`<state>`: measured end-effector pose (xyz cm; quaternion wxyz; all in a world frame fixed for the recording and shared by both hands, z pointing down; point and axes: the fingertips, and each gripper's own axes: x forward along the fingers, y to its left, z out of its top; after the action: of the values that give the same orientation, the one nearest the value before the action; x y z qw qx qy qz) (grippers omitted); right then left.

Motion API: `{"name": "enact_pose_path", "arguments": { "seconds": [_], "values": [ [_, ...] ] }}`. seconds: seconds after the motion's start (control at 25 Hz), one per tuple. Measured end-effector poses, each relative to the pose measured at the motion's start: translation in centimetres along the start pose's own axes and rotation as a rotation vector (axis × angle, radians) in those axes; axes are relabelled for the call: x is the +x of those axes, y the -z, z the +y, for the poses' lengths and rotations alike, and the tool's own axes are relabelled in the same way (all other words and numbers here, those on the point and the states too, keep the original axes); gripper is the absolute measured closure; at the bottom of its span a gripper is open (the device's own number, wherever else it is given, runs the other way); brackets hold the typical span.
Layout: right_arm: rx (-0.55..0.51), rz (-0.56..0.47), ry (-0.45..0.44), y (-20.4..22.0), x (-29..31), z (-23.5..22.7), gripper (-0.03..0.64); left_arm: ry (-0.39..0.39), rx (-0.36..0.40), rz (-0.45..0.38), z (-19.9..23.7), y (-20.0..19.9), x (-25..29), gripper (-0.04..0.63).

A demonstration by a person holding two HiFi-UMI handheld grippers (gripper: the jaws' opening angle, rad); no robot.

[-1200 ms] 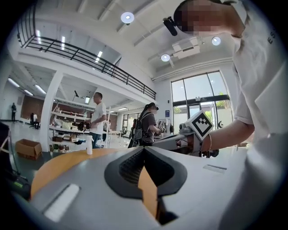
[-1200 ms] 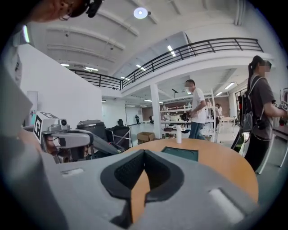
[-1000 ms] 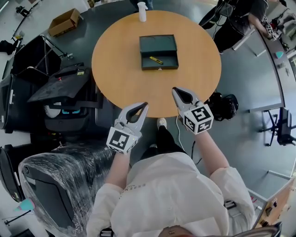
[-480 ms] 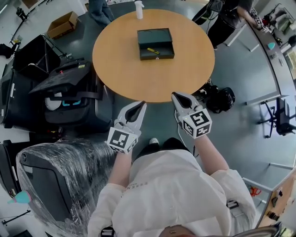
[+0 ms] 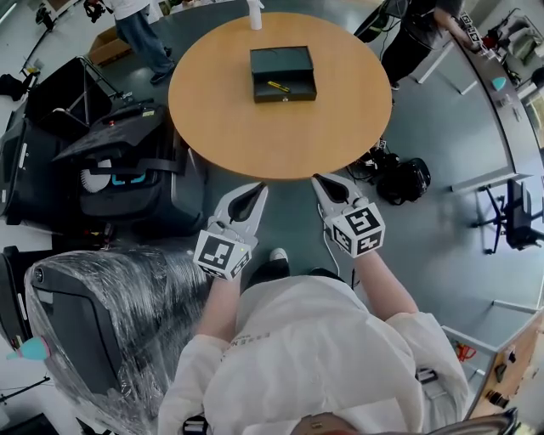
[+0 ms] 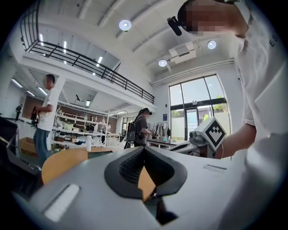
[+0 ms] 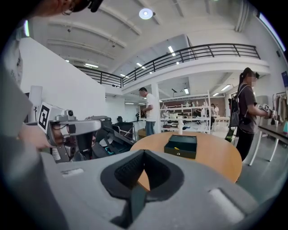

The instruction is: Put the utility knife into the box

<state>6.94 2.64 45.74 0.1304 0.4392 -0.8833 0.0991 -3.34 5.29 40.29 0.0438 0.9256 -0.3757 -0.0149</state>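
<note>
Your left claw [image 5: 257, 189] and right claw [image 5: 318, 179] both hang in front of you, short of the near edge of the round wooden counter [image 5: 221, 127] and over the grey floor. In the left gripper view the 2 jaws of the left claw [image 6: 144, 150] are pressed together at the tips, and the hollow behind them holds nothing. The right gripper view shows the same: the right claw [image 7: 144, 153] has its jaws pressed together and carries nothing.

The dark green box [image 5: 282, 74] sits open on the far half of the counter, well apart from both claws. The yellow utility knife [image 5: 278, 87] already lies inside it, slanted, in the half nearer to you. From the right gripper view you see the box [image 7: 181, 146] side-on with its lid raised.

A white bottle [image 5: 255, 13] stands upright at the counter's far edge, beyond the box. A black equipment case [image 5: 119, 170] stands left of the counter, and a plastic-wrapped chair [image 5: 93, 331] is close at your left side. A black bag [image 5: 408, 180] lies on the floor to the right of the counter. 1 person in jeans [image 5: 140, 30] stands at the far left and another in dark clothes [image 5: 433, 25] at the far right.
</note>
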Motion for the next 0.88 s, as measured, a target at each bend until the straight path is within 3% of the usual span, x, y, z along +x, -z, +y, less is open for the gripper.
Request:
{"name": "enact_pose_path", "arguments": {
  "seconds": [0.32,0.88],
  "values": [
    [-0.036,-0.059,-0.029,-1.2,-1.1,-0.1,0.625,-0.008,0.009,-0.003,-0.9,-0.3,0.7,0.578],
    [-0.052,-0.045,-0.025,-1.3,-1.6,-1.7,0.624,-0.016,-0.018,-0.011,-1.1,-0.2,2.3,0.578]
  ]
}}
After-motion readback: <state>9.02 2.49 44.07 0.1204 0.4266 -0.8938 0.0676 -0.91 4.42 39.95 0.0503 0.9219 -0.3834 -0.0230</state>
